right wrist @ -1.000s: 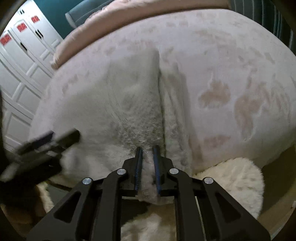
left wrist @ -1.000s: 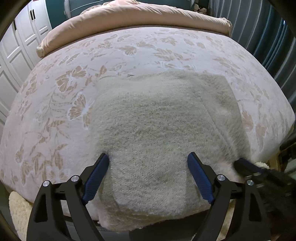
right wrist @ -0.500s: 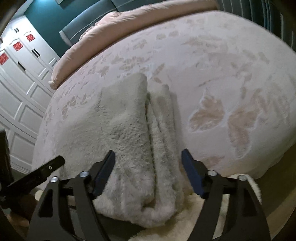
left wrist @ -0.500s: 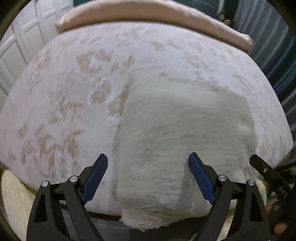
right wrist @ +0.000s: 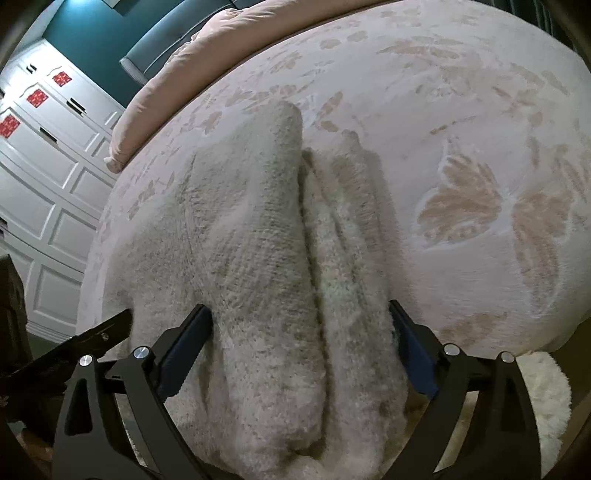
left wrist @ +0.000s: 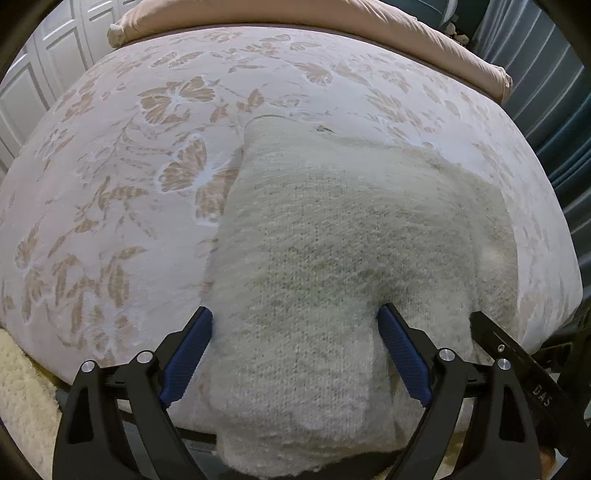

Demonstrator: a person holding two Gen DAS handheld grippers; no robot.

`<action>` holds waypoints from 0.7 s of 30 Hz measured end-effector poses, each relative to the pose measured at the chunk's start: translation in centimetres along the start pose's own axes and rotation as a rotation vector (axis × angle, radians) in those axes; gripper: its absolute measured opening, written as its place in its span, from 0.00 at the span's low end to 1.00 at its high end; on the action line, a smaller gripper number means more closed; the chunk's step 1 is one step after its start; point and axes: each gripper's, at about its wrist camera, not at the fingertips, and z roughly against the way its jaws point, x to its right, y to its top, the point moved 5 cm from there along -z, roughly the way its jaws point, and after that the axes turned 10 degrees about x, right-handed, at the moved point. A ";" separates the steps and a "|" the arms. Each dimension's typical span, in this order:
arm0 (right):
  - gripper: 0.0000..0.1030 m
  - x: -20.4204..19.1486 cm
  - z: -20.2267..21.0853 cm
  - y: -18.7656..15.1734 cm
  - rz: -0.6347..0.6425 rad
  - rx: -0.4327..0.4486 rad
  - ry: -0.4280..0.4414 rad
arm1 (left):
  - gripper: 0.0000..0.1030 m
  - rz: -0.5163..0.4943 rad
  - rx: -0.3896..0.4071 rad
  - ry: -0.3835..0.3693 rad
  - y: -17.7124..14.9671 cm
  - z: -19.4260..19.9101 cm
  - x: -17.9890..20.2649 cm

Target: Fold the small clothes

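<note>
A cream fuzzy knit garment [left wrist: 332, 258] lies folded on the bed, its near end hanging over the bed's front edge. My left gripper [left wrist: 295, 354] points down at it with its jaws opening; the knit lies between the blue pads without being pinched. In the right wrist view the garment [right wrist: 258, 240] shows a thick rolled fold beside a fluffier layer. My right gripper [right wrist: 297, 350] straddles this fold, jaws opening wide, pads off the cloth. Each gripper's black finger shows at the edge of the other's view: the right gripper [left wrist: 517, 365] and the left gripper [right wrist: 92, 339].
The bedspread [left wrist: 129, 184] is pale pink with tan butterflies and leaves. A rolled pink duvet [left wrist: 295, 14] lies along the far end. White panelled wardrobe doors [right wrist: 44, 177] stand to the left, dark curtains [left wrist: 546, 92] to the right. A fluffy cream rug [right wrist: 546, 387] lies below the bed's edge.
My right gripper, shut on the garment's fold a second ago, has opened wide and let it go. The left gripper rolled and shifted slightly; the garment stays on the bed.
</note>
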 end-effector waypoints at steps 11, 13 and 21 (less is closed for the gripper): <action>0.95 0.5 -1.6 0.7 -0.015 -0.020 0.063 | 0.95 -0.007 0.013 0.041 0.2 -1.5 0.8; 0.96 0.5 -1.9 1.0 -0.018 -0.021 0.072 | 0.95 -0.008 0.018 0.048 0.2 -1.7 0.9; 0.96 0.6 -2.8 1.6 -0.020 -0.019 0.102 | 0.95 -0.019 0.053 0.060 0.3 -2.3 1.2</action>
